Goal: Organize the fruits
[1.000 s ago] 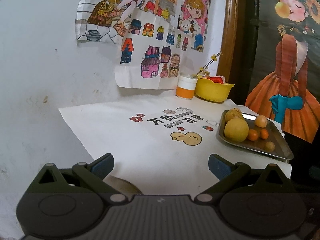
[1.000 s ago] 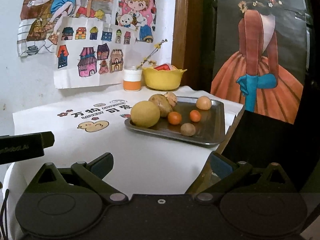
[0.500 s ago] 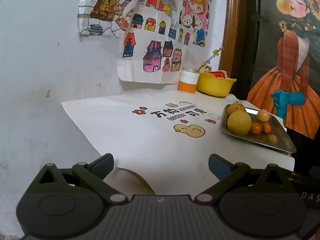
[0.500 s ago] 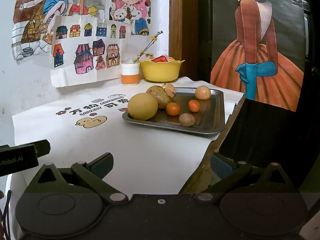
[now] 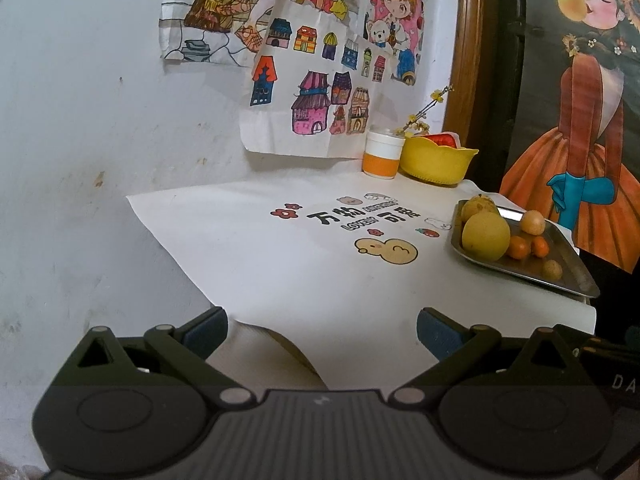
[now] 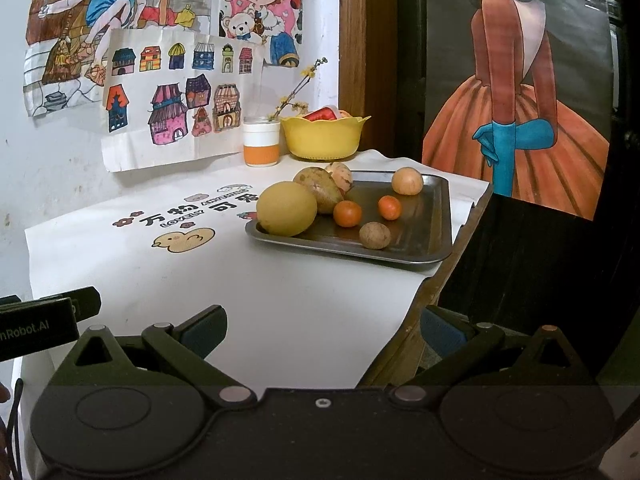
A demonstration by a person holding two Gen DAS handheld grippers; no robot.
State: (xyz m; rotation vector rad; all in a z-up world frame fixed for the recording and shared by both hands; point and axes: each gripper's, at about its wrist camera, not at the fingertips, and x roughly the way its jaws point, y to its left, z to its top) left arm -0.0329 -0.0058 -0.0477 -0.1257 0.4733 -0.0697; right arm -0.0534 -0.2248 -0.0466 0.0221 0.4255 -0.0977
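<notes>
A metal tray [image 6: 430,216] [image 5: 570,260] sits near the table's right edge. On it lie a large yellow fruit [image 6: 286,209] [image 5: 486,236], a brownish pear [image 6: 316,184], two small oranges [image 6: 347,213] [image 6: 389,207], a tan round fruit [image 6: 407,181] and a small brown one [image 6: 375,235]. A yellow bowl [image 6: 324,136] [image 5: 438,160] with something red inside stands at the back. My left gripper [image 5: 322,328] is open over the table's near left corner. My right gripper [image 6: 324,330] is open at the near edge, well short of the tray. Both are empty.
A white-and-orange cup [image 6: 261,144] with a flower sprig stands left of the bowl. A white printed cloth [image 6: 180,248] covers the table. Drawings hang on the wall behind; a dark painted panel [image 6: 520,120] lies to the right. The left gripper's body [image 6: 40,326] shows at the right wrist view's left edge.
Both grippers have drawn back a little from the table and tilted; the tray and fruit look slightly farther in the left view. Nothing on the table has moved.
</notes>
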